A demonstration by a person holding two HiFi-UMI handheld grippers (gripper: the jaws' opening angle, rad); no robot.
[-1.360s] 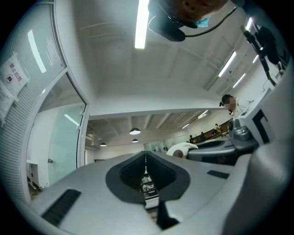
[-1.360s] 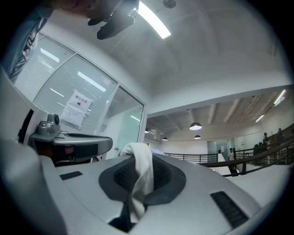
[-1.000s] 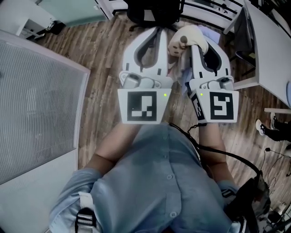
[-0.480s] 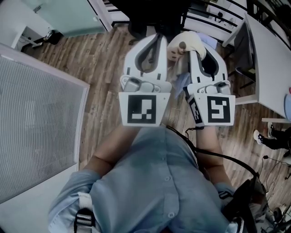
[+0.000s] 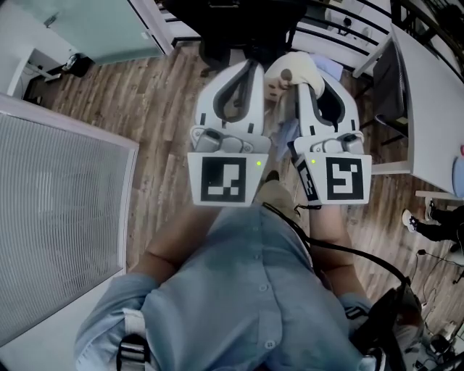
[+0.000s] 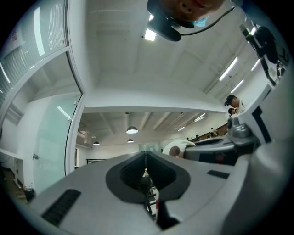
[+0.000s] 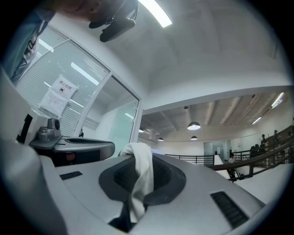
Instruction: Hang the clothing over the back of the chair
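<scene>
A cream-coloured piece of clothing (image 5: pixel 290 67) is bunched at the tips of my right gripper (image 5: pixel 304 78). In the right gripper view a white fold of the clothing (image 7: pixel 140 176) runs down between the jaws of the right gripper (image 7: pixel 138 160), which is shut on it. My left gripper (image 5: pixel 250 64) is held close beside it on the left. Its jaws meet in the left gripper view (image 6: pixel 146 158) with nothing between them, and the clothing (image 6: pixel 176 148) shows as a pale lump to the right. A black chair (image 5: pixel 246 18) stands just beyond both tips.
A white desk (image 5: pixel 428 87) runs along the right side. A glass partition with blinds (image 5: pixel 58 196) stands at the left. The floor (image 5: pixel 159 101) is wood planking. Someone's shoe (image 5: pixel 415 216) is at the right edge, and cables and a black bag (image 5: pixel 395 319) lie at the lower right.
Both grippers have travelled forward together with the clothing, and the black chair now lies closer to their tips. The jaws look the same as before.
</scene>
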